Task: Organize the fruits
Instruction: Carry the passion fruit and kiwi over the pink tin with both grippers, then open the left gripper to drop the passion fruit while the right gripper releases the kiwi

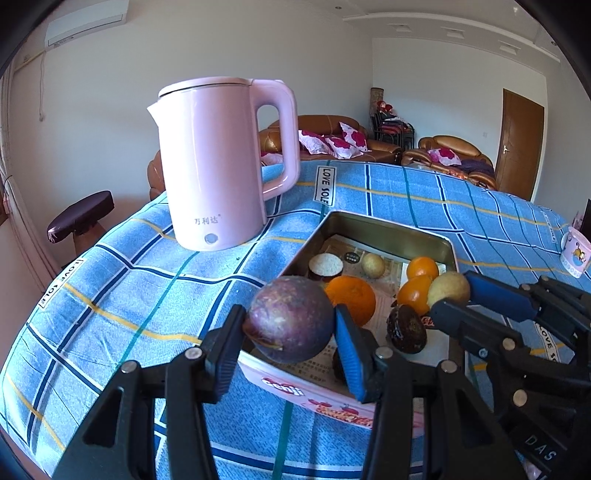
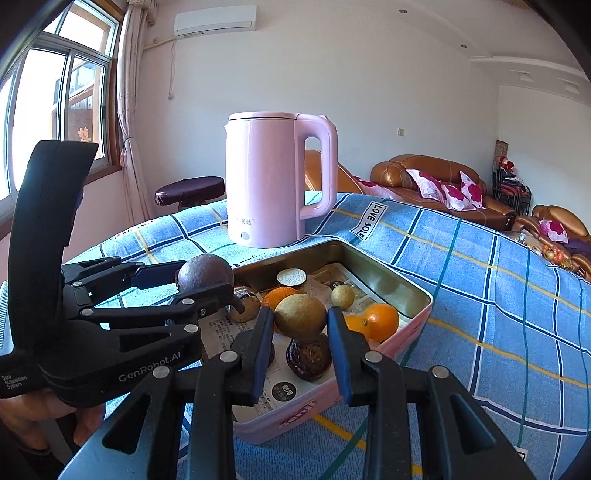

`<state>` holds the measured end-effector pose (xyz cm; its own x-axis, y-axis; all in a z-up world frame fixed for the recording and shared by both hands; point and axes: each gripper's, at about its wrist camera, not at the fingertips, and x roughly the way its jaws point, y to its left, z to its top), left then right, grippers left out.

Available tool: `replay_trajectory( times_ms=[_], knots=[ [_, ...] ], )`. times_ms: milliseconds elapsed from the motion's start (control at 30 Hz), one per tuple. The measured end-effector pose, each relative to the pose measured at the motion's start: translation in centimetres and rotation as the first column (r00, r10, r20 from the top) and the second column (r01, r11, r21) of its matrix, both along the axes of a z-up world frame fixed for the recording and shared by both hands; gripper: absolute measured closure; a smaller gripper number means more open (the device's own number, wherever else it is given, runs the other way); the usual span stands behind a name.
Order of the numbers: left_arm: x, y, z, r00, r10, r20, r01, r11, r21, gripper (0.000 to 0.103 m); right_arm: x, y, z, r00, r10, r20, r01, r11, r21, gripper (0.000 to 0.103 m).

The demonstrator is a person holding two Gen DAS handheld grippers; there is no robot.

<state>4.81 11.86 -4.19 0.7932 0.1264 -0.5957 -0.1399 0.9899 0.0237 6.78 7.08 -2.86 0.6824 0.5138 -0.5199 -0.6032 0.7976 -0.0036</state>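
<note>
1. The left gripper (image 1: 290, 332) has its fingers (image 1: 352, 354) closed on a purple passion fruit (image 1: 290, 319), held over the near left rim of the tin
2. The right gripper (image 2: 300, 325) has its fingers (image 2: 341, 354) clamped narrowly on a yellow-green round fruit (image 2: 300, 315), held above the near end of the tin, just beside the left gripper
3. The pink-sided rectangular tin (image 1: 373, 227) lies open on the surface, its floor lined with printed paper; in it are three oranges (image 1: 352, 297), a dark wrinkled passion fruit (image 1: 406, 328), a small pale round fruit (image 1: 373, 264) and a cut fruit with a whitish face (image 1: 325, 264)
4. The far half of the tin's floor, along the metal back wall, is mostly bare paper
5. A pink electric kettle (image 1: 218, 162) stands upright just beyond the tin's far left corner, apart from it
6. The surface wears a blue checked cloth (image 1: 122, 295), bare to the left of the tin and to its right; a small printed cup (image 1: 574, 256) stands near the right edge
7. Beyond are a dark stool (image 1: 81, 218), brown sofas with floral cushions (image 1: 332, 140), a wooden door (image 1: 519, 144), a wall air conditioner (image 2: 216, 20) and a curtained window (image 2: 59, 110)
</note>
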Motion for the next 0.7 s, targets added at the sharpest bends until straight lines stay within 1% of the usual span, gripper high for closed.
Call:
replay_trajectory(
  times_ms=[200,267,400,433,500,533,567,633,700],
  knots=[
    [0.5,-0.2,-0.8,0.999,-0.009,-0.034,0.009,1.0,0.009,0.053,0.9,0.1,-1.0,0.998,-0.004,-0.066,0.002,1.0,-0.019,0.071],
    [0.5,-0.4,-0.8,0.999,-0.009,-0.033,0.009,1.0,0.016,0.053,1.2,0.1,-1.3,0.996,-0.003,-0.089,0.001,1.0,-0.019,0.071],
    [0.4,-0.4,-0.8,0.999,-0.002,-0.032,0.002,1.0,0.018,0.051,1.4,0.1,-1.5,0.994,0.001,-0.107,-0.003,1.0,-0.019,0.071],
    [0.4,-0.4,-0.7,0.999,-0.005,-0.033,0.005,1.0,0.016,0.048,1.5,0.2,-1.5,0.993,-0.001,-0.115,-0.001,1.0,-0.022,0.071],
    [0.3,-0.5,-0.6,1.0,-0.001,-0.029,0.002,1.0,0.017,0.043,1.6,0.1,-1.6,0.993,-0.001,-0.12,-0.001,1.0,-0.017,0.067],
    [0.2,-0.4,-0.5,1.0,0.004,-0.025,-0.004,1.0,0.019,0.04,1.6,0.0,-1.6,0.992,-0.002,-0.123,0.0,1.0,-0.013,0.06],
    [0.2,-0.3,-0.5,1.0,0.006,-0.023,-0.006,1.0,0.018,0.038,1.6,-0.1,-1.6,0.992,-0.005,-0.124,0.004,1.0,-0.009,0.057],
    [0.0,-0.3,-0.3,1.0,0.009,-0.02,-0.009,1.0,0.015,0.03,1.5,-0.4,-1.5,0.992,-0.005,-0.124,0.006,1.0,0.006,0.054],
    [-0.3,-0.3,0.0,1.0,0.01,-0.008,-0.01,1.0,0.011,0.025,1.4,-0.8,-1.4,0.993,-0.011,-0.12,0.013,1.0,0.02,0.051]
  ],
)
